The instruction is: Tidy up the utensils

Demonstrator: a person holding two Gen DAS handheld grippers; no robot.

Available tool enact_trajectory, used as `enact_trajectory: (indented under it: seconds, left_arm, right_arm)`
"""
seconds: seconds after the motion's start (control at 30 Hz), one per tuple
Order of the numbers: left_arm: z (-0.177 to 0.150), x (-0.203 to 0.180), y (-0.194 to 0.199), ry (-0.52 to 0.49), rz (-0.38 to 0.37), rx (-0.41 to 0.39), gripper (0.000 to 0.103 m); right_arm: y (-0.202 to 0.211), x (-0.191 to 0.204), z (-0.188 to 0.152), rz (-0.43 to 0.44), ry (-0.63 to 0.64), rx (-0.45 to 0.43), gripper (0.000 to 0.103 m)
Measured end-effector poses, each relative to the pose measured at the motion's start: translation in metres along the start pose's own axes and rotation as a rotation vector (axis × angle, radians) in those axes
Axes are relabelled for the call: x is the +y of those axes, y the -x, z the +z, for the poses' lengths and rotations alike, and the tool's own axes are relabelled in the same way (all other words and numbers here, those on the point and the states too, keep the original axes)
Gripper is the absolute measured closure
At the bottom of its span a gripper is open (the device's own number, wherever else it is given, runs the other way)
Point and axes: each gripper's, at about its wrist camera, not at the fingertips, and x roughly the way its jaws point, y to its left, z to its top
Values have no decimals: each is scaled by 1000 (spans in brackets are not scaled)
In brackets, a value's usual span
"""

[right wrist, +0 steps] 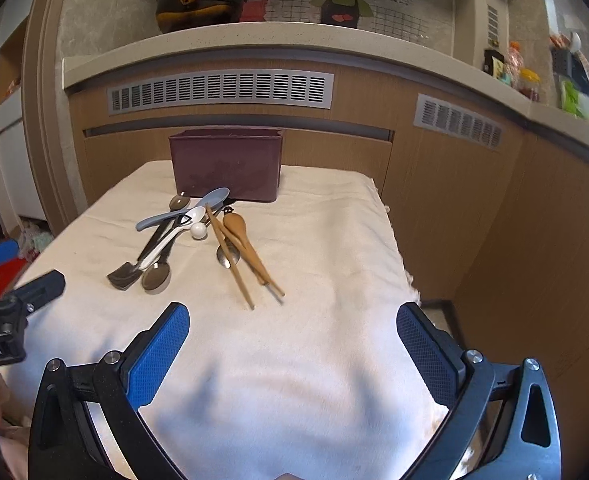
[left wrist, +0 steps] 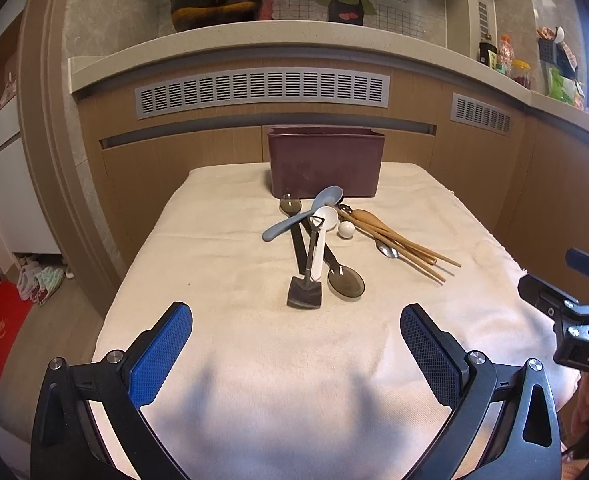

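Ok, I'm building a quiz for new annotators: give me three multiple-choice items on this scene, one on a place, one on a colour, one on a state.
1. Where does the maroon bin stand?
A. at the far edge of the cloth, behind the utensil pile
B. on the counter shelf
C. on the floor

2. What colour is the spoon lying on top of the pile?
A. red
B. light blue
C. green

3. How are the left tool and right tool?
A. both shut on chopsticks
B. one open, one shut
C. both open and empty

Key: 1 A, it sits beyond the pile on the cloth. 2 B, its bowl and handle are pale blue. 3 C, each one's pads stand wide apart with nothing between.
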Motion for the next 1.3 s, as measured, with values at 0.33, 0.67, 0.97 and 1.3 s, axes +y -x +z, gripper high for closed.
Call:
enact_trajectory:
  seconds: [0.33,0.67,0.97,1.3]
  left_arm:
    - [56,22,-58,-65,-76,3,0]
    - [95,95,-105,49,-52,-9,4]
    - [86,117,-129,148,-70,34,17]
    - [67,103,-137,169,-88,92,17]
  right_arm:
    - [-84,24,50,84,136,131,0]
    - [-171,54,82,200,195,233,1]
    - [-187,97,77,351,255,267,65]
    - [-202,112,69,307,252,284,84]
